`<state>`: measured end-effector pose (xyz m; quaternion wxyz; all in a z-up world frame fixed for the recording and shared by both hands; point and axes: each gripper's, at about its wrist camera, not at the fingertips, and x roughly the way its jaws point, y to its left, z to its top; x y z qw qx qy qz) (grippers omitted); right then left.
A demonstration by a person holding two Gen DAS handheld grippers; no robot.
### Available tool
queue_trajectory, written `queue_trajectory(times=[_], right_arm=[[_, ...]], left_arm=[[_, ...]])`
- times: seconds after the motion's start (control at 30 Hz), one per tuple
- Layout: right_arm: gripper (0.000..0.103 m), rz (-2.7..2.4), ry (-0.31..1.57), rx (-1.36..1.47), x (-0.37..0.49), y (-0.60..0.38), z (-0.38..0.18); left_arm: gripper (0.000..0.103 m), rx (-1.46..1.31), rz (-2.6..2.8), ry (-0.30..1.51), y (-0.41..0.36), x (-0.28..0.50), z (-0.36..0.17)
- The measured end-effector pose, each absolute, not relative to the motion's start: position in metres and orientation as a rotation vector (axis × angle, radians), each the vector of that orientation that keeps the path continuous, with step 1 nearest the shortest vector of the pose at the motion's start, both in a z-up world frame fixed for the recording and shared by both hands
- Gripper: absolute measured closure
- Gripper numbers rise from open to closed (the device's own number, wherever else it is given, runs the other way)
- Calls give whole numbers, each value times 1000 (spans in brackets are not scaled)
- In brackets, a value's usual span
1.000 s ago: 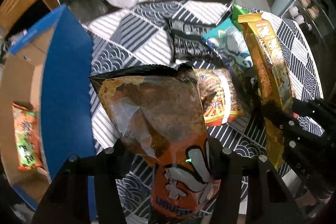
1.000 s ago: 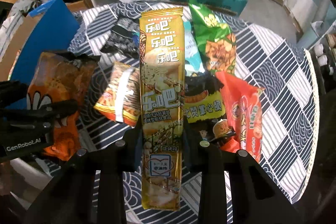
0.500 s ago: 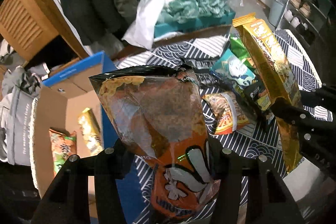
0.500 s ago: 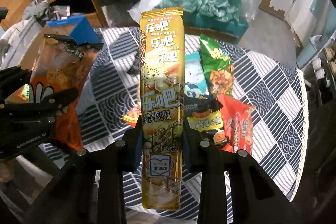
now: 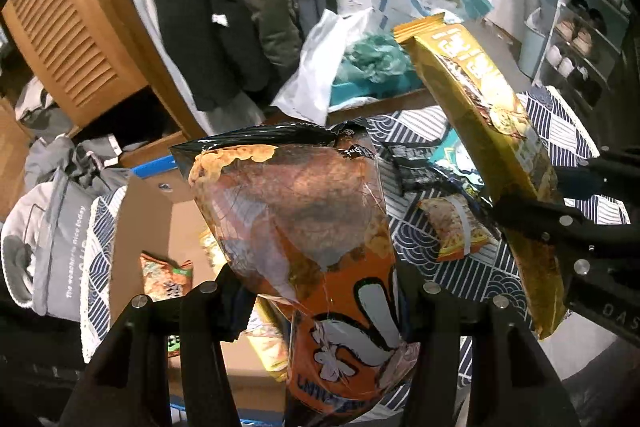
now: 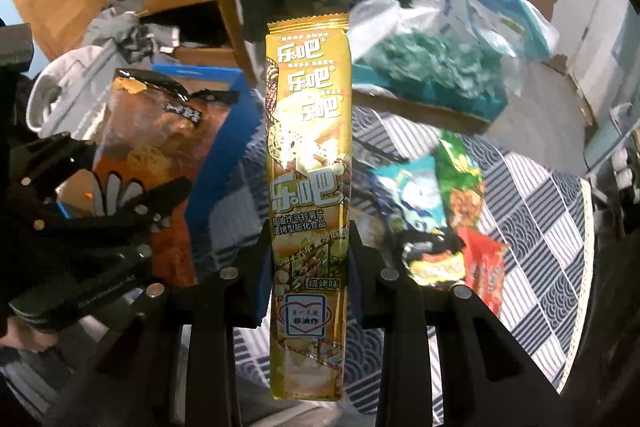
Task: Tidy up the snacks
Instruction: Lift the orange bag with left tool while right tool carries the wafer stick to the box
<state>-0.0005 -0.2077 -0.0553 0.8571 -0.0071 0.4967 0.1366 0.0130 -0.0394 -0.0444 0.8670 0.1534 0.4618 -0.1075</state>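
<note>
Snacks: we hold one packet in each gripper above the patterned tablecloth [image 5: 496, 267]. Left wrist view, from left to right: the open cardboard box [image 5: 152, 223] with its blue flap, showing an orange-and-green packet [image 5: 166, 277] lying inside; then the left gripper [image 5: 320, 291], its jaws clamped on the lower part of the orange chip bag [image 5: 304, 219], which stands upright between them; then a small orange packet [image 5: 456, 227] on the cloth; and at far right the right gripper [image 5: 532, 215], seen from the side, pinching the long gold packet [image 5: 480, 99]. Only this view shows the box's inside. Right wrist view, from left to right: the left gripper [image 6: 108, 211] with the orange chip bag [image 6: 160, 147] in front of the blue flap [image 6: 224, 147]; then the right gripper [image 6: 308, 267], jaws closed tight on the gold packet [image 6: 308, 147], held upright. Only this view shows the green [image 6: 460, 179], teal [image 6: 412, 195] and red [image 6: 484, 267] packets left on the cloth at right. Both grippers point steeply downward.
</note>
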Motion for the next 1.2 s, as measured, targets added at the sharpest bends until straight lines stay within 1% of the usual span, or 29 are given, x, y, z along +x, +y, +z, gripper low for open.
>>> queue_trajectory(times=[0.47, 0.9, 1.2], right_arm=[[74, 398, 1022, -33, 22, -128, -35], [74, 491, 1045, -54, 52, -43, -35], [74, 521, 1094, -52, 64, -3, -53]], left_arm=[[47, 214, -151, 929, 43, 9, -25], [47, 115, 3, 940, 133, 20, -32], [47, 71, 50, 979, 159, 26, -47]])
